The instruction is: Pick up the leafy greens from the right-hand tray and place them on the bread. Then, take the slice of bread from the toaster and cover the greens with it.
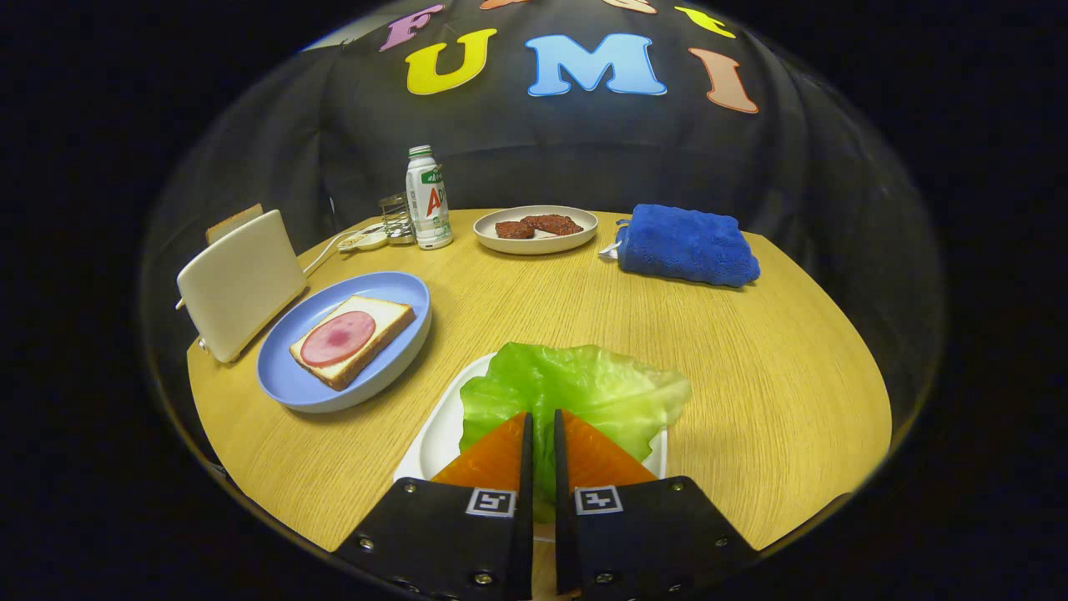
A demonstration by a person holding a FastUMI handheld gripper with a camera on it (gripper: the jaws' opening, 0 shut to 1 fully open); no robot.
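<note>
Claw [542, 434] nearly closed, fingers pinching the greens [576, 388] over the white tray [434, 438]. Bread [355, 338] with ham on blue plate, left of tray, bare of greens. Toaster [238, 284] slice remains.

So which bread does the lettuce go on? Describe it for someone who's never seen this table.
Start at the white toaster left of the gripper, whose nearly closed fingers sit over the lettuce. Beside it lies a blue plate; the bread slice rests there, topped by a round pink ham slice.
</note>
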